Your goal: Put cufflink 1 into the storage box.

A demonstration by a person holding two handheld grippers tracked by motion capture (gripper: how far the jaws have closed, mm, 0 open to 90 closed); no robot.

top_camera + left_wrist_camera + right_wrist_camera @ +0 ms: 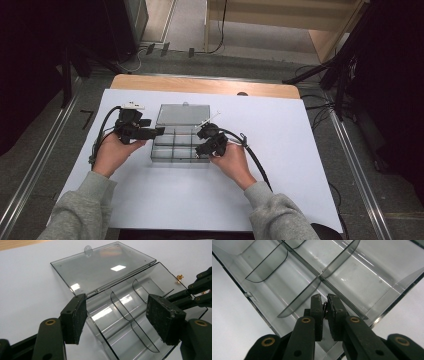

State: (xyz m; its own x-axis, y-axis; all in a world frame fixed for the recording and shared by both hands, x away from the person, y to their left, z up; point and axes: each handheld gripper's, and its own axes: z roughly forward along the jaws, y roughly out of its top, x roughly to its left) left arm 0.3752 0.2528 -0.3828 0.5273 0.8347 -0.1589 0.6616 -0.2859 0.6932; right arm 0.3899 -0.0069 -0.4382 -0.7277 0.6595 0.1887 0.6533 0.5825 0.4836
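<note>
Your right gripper [325,305] has its fingers [316,312] nearly pressed together, clenched on a small dark, slightly shiny piece [325,308] that shows as a sliver in the narrow gap between the pads; what it is you cannot tell. Those fingers hang over the clear compartment box [175,145], above one of the cells next to the crossing of its dividers. In the high view the right gripper [209,141] sits at the box's right edge, your right hand [231,161] wrapped around its body from the near-right side, wrist bent inward toward the box, the grey-sleeved forearm running back from it, its cable trailing off to the right.

Your left gripper [117,317] holds its fingers [75,317] wide and released, one at the box's hinge edge, the other above the divided cells, and they press on nothing. In the high view the left gripper [137,131] lies level at the box's left edge, pointing across it, with your left hand [114,152] cupping it from below and behind.

The box rests on the white sheet [280,150] covering the worktop, its lid [182,115] swung fully open and lying flat on the far side. A small gold-coloured item [179,277] lies on the sheet just beyond the box's far right edge in the left gripper view.
</note>
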